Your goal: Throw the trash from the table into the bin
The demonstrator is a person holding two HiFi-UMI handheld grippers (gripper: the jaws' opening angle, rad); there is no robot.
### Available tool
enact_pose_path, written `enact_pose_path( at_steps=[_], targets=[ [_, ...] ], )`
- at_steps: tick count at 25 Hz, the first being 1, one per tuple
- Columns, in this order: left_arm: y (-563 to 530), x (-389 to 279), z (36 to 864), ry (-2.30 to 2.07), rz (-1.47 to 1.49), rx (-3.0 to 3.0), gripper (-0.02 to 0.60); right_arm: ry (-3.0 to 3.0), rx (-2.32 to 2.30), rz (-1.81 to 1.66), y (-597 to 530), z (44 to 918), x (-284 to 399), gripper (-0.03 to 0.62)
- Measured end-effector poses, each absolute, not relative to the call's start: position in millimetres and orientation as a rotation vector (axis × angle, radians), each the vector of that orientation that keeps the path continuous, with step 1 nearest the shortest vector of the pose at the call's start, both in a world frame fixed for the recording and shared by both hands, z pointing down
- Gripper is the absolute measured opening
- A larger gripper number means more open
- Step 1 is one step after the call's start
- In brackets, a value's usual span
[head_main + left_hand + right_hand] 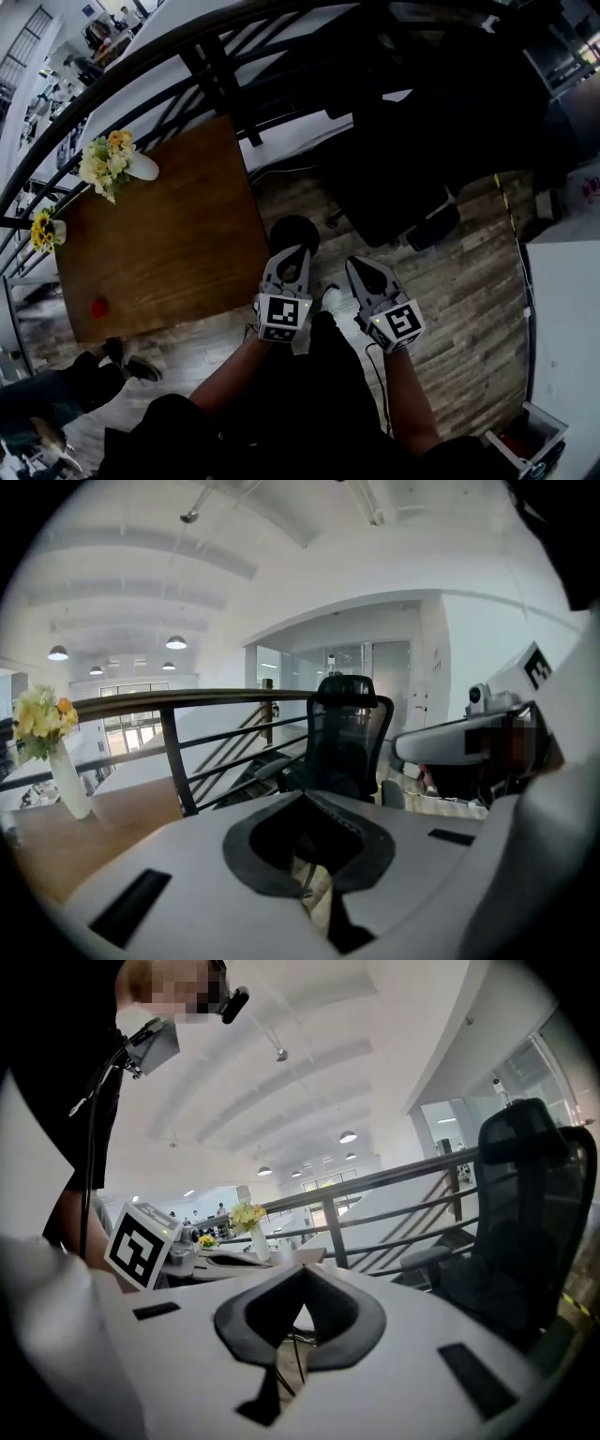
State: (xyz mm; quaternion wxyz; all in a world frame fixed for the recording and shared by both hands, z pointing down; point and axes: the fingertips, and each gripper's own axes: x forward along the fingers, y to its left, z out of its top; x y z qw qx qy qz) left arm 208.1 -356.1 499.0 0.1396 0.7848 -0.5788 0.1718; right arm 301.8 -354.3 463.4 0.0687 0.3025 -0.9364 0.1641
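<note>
Fingers (173, 855) meet empty; head view alone shows red object (98, 307).

Left gripper (293, 255): held just below centre of the head view, pointing toward 12 o'clock. Jaws closed tip to tip, nothing between them. Right gripper (364, 272): just beside it at 3 o'clock, not touching, pointing toward 11 o'clock. Jaws likewise closed and empty. Left forearm (230, 380) enters from 7 o'clock, right forearm (410, 408) from 5 o'clock. Both marker cubes face upward at the wrists.
</note>
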Motion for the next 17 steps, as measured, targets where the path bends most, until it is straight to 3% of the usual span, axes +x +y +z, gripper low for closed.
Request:
enact_pose_path(
  at_steps=[7, 17],
  targets=[
    [-333.0, 172.0, 439.6, -1.685, 0.520, 2.344, 0.012, -2.885, 0.912, 0.430, -339.2, 412.2, 272.2, 0.012],
    [-316.3, 124.4, 422.4, -1.708, 0.473, 2.372, 0.011, -2.860, 0.926, 0.355, -326.0, 399.3, 244.6, 0.012]
  ],
)
